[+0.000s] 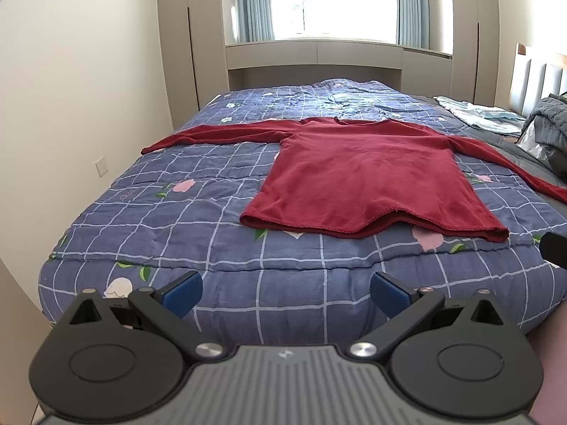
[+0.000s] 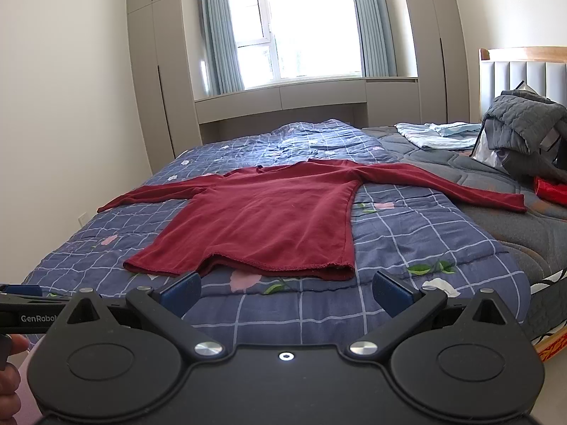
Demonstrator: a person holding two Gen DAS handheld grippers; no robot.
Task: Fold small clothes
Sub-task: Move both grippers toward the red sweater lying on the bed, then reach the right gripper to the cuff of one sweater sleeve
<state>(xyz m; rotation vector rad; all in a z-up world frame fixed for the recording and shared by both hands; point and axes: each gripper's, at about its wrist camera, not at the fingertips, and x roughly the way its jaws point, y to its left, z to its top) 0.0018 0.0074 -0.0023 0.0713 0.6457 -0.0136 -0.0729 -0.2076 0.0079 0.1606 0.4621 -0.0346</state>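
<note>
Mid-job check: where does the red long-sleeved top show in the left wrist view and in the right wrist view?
Left wrist: the red long-sleeved top lies flat right of centre, hem nearest the camera.
Right wrist: the red long-sleeved top lies flat at centre, slightly left, sleeves spread.
Shared landmark: the window beyond the bed.

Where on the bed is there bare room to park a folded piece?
Free: checked blue quilt left of the red long-sleeved top, below its sleeve, and the strip between hem and bed edge. Crowded: headboard side, with grey quilted jacket and pale blue folded cloth.
</note>
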